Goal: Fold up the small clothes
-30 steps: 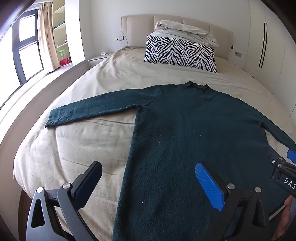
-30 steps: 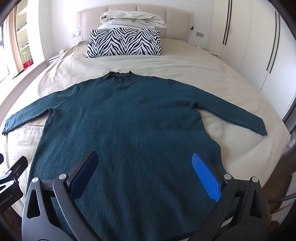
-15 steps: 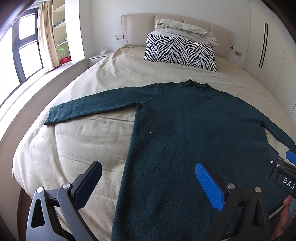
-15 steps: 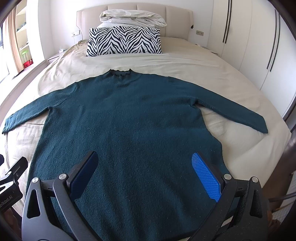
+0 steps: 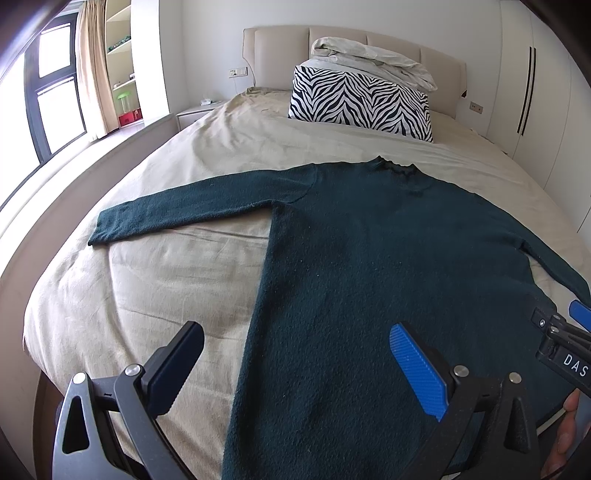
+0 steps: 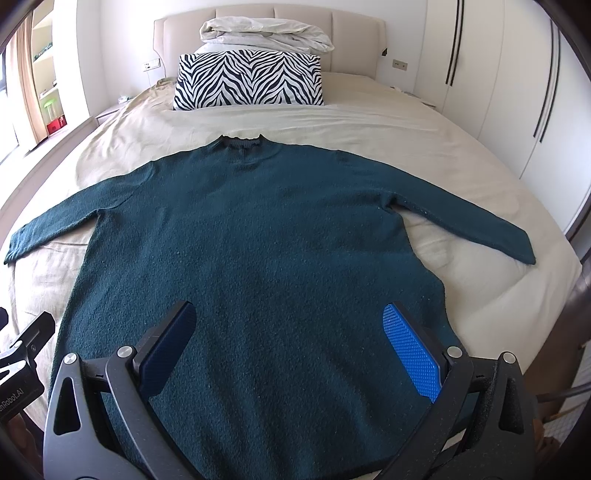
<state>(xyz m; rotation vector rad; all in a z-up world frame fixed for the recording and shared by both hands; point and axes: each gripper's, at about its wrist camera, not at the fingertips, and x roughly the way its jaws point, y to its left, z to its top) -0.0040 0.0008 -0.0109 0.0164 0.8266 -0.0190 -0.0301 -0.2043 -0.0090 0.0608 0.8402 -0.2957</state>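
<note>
sweater (image 6: 258, 258): dark teal, flat, frame centre, sleeves spread | left gripper (image 5: 295, 365), right gripper (image 6: 291, 343): jaws wide, empty, lower frame | change: negligible drift; fold not begun

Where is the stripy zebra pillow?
In the right wrist view the zebra pillow sits at the far end of the bed, against the headboard, under a folded pale blanket and beyond the green sweater's collar.

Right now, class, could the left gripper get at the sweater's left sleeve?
Probably yes: the left gripper is open and empty, and the sleeve lies flat on bare bedding with nothing in between.
</note>
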